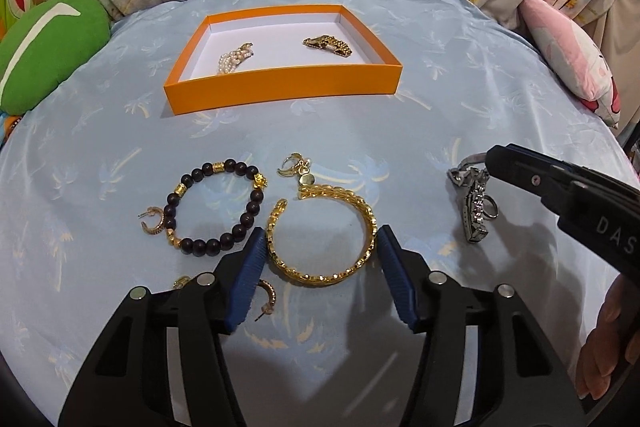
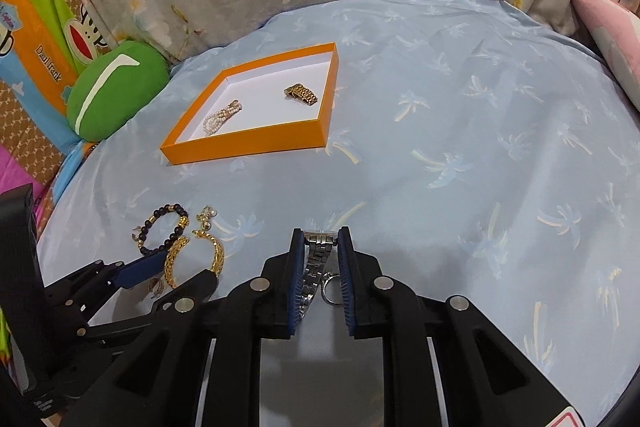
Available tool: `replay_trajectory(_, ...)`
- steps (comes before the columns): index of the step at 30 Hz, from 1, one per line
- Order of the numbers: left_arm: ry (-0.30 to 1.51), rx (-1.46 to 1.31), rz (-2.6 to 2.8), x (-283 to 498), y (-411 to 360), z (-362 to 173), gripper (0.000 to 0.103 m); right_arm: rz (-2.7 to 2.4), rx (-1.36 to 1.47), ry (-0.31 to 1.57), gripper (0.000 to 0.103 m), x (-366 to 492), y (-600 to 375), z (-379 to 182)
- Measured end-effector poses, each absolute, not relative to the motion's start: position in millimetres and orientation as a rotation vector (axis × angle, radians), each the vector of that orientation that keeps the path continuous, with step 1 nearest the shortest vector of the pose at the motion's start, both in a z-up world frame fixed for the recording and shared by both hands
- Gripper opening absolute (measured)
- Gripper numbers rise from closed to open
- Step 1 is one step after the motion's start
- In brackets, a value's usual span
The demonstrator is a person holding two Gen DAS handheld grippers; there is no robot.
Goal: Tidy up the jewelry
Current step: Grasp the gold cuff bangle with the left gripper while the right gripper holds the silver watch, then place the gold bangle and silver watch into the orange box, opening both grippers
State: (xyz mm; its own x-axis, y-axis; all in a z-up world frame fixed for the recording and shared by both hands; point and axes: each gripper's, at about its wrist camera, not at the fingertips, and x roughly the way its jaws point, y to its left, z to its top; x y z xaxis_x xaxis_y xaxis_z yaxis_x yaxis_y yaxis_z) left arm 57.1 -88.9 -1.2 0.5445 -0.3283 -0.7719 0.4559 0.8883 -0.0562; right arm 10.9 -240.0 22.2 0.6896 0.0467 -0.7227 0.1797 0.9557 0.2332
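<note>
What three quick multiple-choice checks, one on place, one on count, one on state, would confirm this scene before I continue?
1. Where does the silver watch lie?
A. In the orange box
B. Between the right tool's fingers
C. On the green cushion

2. How many jewelry pieces are in the orange box?
A. None
B. Two
C. Five

3. How does the left tool stand at the gold bangle?
A. Open, fingers on either side
B. Lifting it
C. Over the box

Key: B, its fingers flank the watch on the blue cloth; B, a pearl piece and a gold band; A, a gap shows beside each finger and the bangle lies flat.
</note>
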Motion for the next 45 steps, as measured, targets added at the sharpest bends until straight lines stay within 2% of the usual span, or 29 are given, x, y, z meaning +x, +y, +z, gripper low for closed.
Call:
replay_trajectory(16, 0.811, 0.078, -0.463, 64, -57, 35, 0.054, -0.053, 0.267, 0.739, 0.015, 10, -234, 55)
replay_trajectory(30, 0.708, 0.071, -0.392, 169, -45, 77, 0.054, 0.003, 0.205, 0.614, 0.015, 129, -225, 95)
replay_trajectory(37, 0.674, 0.06, -0.38, 231, -67, 83, 0.054, 0.031, 0.247, 0.624, 0.015, 190, -222, 77)
replay_trajectory(45, 0.726, 0.066, -0.366, 285, -91, 56, 0.054, 0.021, 0.232, 0.715, 0.015, 219, -218, 35)
